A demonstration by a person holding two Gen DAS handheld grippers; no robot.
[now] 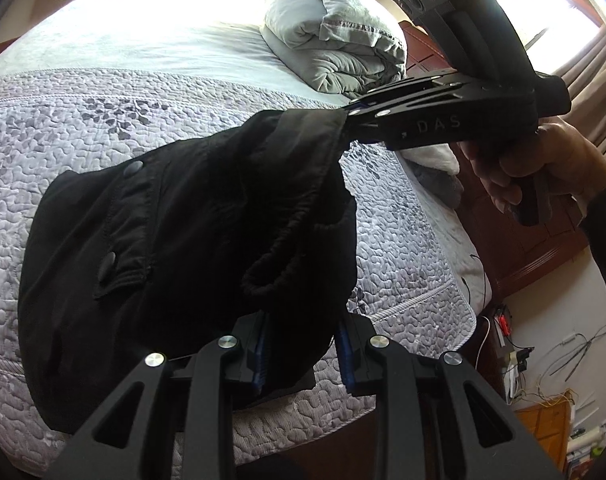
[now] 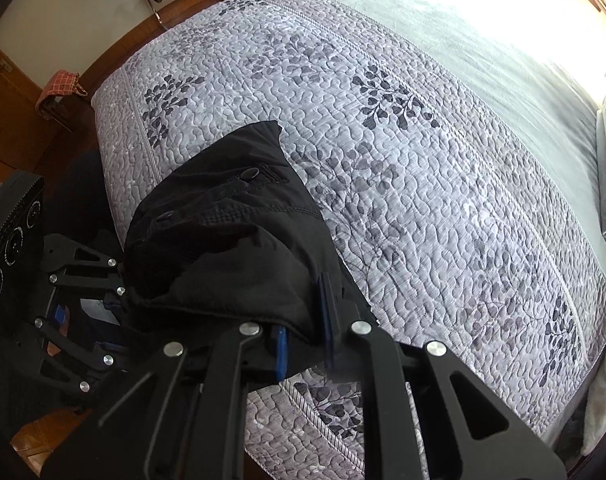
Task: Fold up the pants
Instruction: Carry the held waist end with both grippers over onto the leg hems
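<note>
While both grippers pinch pants (image 1: 163,248) waistband, left gripper (image 1: 303,354) near, right gripper (image 1: 349,118) far, cloth hangs over bed (image 1: 103,92) (near edge); step: carrying. Next: lay flat, smooth.

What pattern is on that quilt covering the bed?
The quilt is pale grey with a pebbly stitched texture and dark grey leafy sprigs; the right wrist view shows it best.

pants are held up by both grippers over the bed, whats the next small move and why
Probably lower both grippers together and lay the black pants flat on the quilt. The left gripper and right gripper each pinch the waist end, the fabric hangs bunched between them, and only its far end rests on the bed, so no clean fold is possible yet.
</note>
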